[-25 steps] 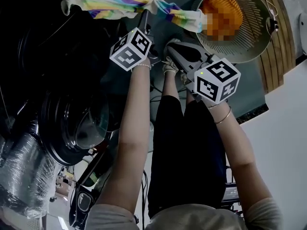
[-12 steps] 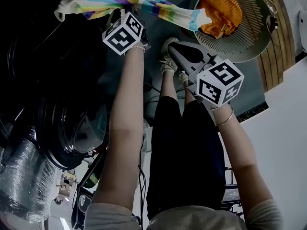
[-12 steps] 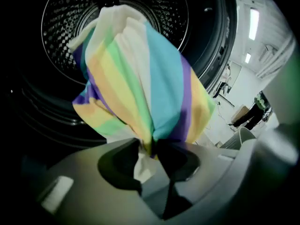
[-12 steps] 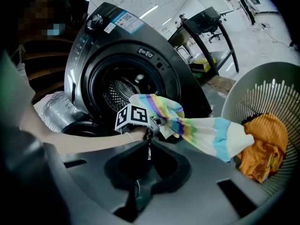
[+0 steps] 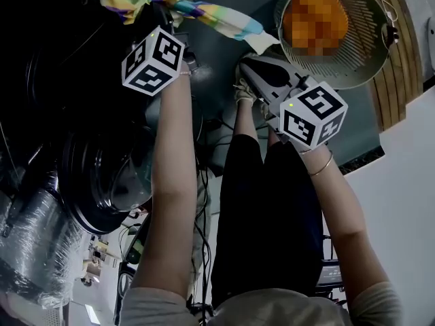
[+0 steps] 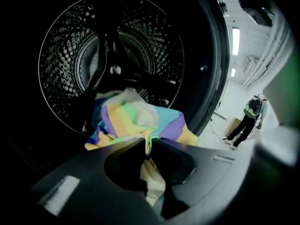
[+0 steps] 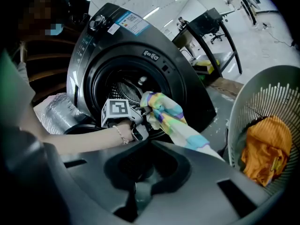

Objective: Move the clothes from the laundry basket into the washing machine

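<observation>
The left gripper (image 6: 146,142) is pinching the striped cloth (image 6: 140,118). Its jaws have just been closing, and now they are clamping a fold of the fabric, with more of it hanging down behind the tips. That gripper is pointing straight into the washer (image 7: 154,55), and the dark perforated drum (image 6: 70,55) is filling its view. The bunched cloth is sitting right at the mouth of the opening, not yet inside.

From the right gripper view, the left gripper (image 7: 143,110) is holding the cloth (image 7: 164,111) up in front of the round opening. The tail is trailing down and away towards the basket (image 7: 253,107). From the head view, the cloth (image 5: 204,15) is stretching from the left gripper (image 5: 168,11) over the floor, its end hanging near the basket (image 5: 367,66) rim.

The right gripper (image 7: 149,146) is hovering beside the basket with its jaws together and nothing between them. An orange garment (image 7: 265,149) is lying crumpled in the basket. The washer door (image 5: 109,175) is standing open below the left arm.
</observation>
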Demonstrator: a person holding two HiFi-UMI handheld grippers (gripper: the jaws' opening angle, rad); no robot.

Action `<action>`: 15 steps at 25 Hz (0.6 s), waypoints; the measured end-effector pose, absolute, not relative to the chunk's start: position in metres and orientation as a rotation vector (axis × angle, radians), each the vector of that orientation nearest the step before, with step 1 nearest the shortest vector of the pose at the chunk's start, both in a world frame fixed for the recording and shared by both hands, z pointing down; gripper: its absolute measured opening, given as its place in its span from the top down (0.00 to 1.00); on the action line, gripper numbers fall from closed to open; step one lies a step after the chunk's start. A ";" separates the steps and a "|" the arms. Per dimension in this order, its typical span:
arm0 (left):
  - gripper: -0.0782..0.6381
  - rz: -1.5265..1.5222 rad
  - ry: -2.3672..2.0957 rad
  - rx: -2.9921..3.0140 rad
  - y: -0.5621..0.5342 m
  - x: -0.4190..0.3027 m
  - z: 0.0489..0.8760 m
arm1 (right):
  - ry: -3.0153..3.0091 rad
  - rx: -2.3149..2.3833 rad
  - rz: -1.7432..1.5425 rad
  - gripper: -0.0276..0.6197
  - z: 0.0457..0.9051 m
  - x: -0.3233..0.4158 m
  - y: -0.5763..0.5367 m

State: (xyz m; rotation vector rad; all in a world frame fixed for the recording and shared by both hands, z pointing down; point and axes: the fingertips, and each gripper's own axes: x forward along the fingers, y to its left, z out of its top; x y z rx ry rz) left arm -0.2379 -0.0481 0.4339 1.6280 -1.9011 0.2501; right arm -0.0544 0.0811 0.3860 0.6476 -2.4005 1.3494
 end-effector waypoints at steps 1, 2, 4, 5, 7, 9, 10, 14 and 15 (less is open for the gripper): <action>0.82 0.238 -1.940 1.627 -0.052 -0.247 0.425 | -2.404 0.647 1.348 0.92 0.385 -0.056 0.080; 0.82 0.225 -1.982 1.622 -0.056 -0.257 0.416 | -2.406 0.646 1.345 0.92 0.384 -0.057 0.080; 0.82 0.203 -2.050 1.611 -0.066 -0.275 0.400 | -2.410 0.648 1.340 0.92 0.384 -0.058 0.078; 0.82 0.198 -2.069 1.611 -0.072 -0.281 0.394 | -2.414 0.650 1.339 0.92 0.384 -0.059 0.077; 0.82 0.179 -2.091 1.616 -0.084 -0.290 0.385 | -2.422 0.652 1.341 0.92 0.384 -0.060 0.074; 0.82 0.124 -2.134 1.626 -0.093 -0.298 0.371 | -2.429 0.651 1.338 0.92 0.383 -0.061 0.072; 0.82 0.092 -2.168 1.636 -0.097 -0.302 0.361 | -2.431 0.651 1.337 0.92 0.383 -0.061 0.071; 0.79 0.100 -2.242 1.612 -0.107 -0.314 0.355 | -2.421 0.655 1.393 0.92 0.384 -0.061 0.071; 0.74 0.117 -2.219 1.578 -0.106 -0.315 0.365 | -2.415 0.656 1.409 0.92 0.385 -0.060 0.071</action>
